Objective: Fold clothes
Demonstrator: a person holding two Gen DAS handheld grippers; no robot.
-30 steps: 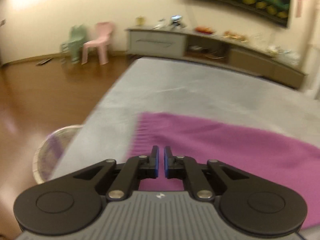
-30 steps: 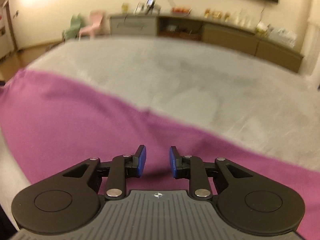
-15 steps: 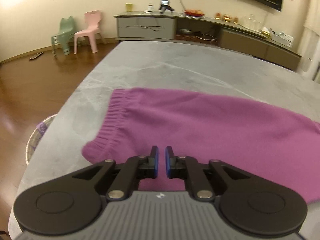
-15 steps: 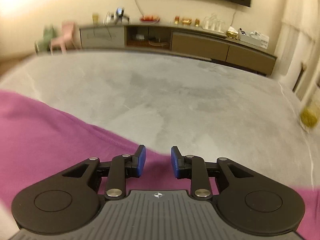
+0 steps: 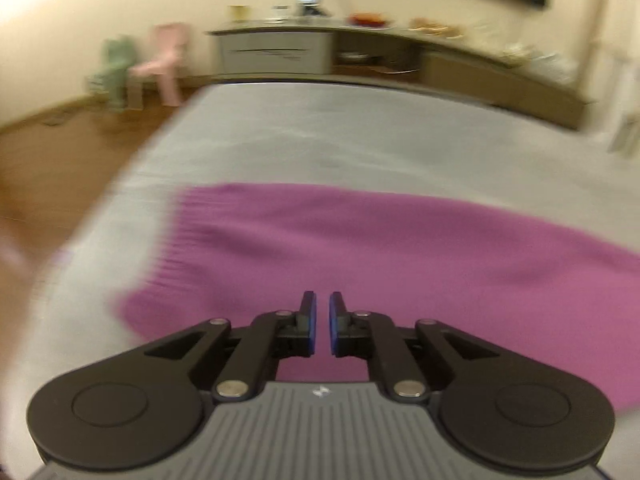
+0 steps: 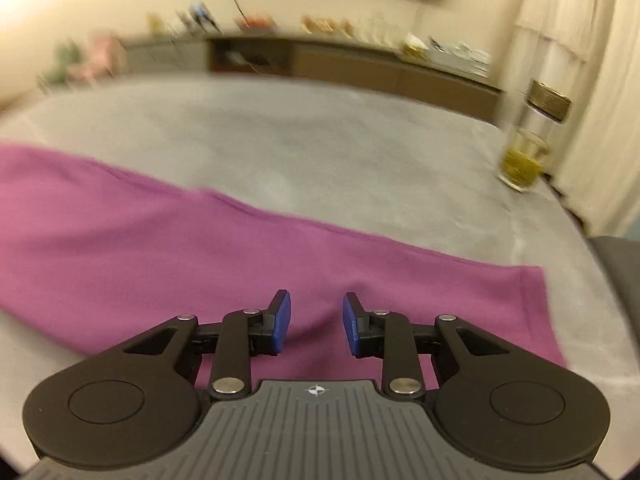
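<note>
A purple knit garment (image 5: 360, 240) lies spread flat across the grey padded surface (image 5: 320, 132). Its ribbed band (image 5: 176, 240) is at the left end in the left wrist view. My left gripper (image 5: 322, 312) hovers over the garment's near edge, shut, with only a thin slit between the blue pads and nothing in it. In the right wrist view the garment (image 6: 200, 248) runs to a hemmed end (image 6: 532, 300) at the right. My right gripper (image 6: 316, 312) is above the cloth near that end, open, with nothing between its pads.
Beyond the surface stands a long low cabinet (image 5: 276, 52) with small items on it. A pink chair (image 5: 168, 60) and a green chair (image 5: 116, 68) stand on the wood floor (image 5: 60, 152). A glass jar (image 6: 524, 160) and pale curtain (image 6: 580, 80) are far right.
The right gripper has swept to the right along the garment, bringing its hemmed end into view, and its jaws stand slightly wider. The left view has shifted too; the basket at left is gone.
</note>
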